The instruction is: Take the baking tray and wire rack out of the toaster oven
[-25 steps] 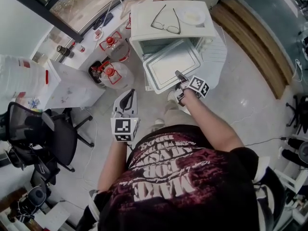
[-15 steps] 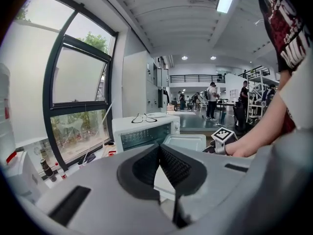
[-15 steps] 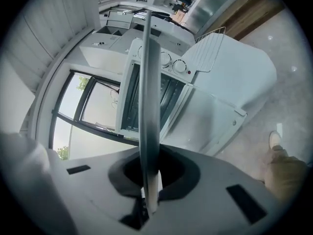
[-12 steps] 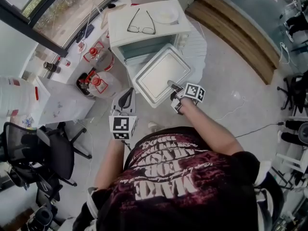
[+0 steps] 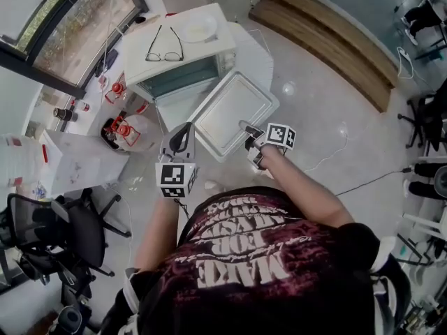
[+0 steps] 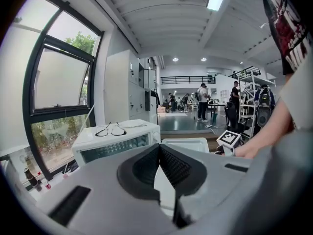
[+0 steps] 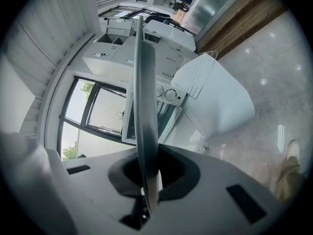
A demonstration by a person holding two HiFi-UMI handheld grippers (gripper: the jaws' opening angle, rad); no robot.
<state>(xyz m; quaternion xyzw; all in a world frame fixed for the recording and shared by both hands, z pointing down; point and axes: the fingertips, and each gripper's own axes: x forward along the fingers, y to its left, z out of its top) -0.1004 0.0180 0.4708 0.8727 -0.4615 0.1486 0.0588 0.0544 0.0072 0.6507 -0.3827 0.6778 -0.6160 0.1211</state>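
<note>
Now right tongs [image 5: 245, 127] have pulled the baking tray [image 5: 229, 110] farther out; left tongs [image 5: 183, 132] closed.

The right gripper [image 5: 246, 128] holds the near edge of the baking tray [image 5: 227, 112], which stretches away ahead of it, above the floor [image 5: 314, 110]. The left gripper [image 5: 184, 127] sits just beside the tray's left corner. Beyond both grippers stands the toaster oven [image 5: 183, 77], with glasses [image 5: 165, 46] and a plate [image 5: 199, 28] on top.
</note>
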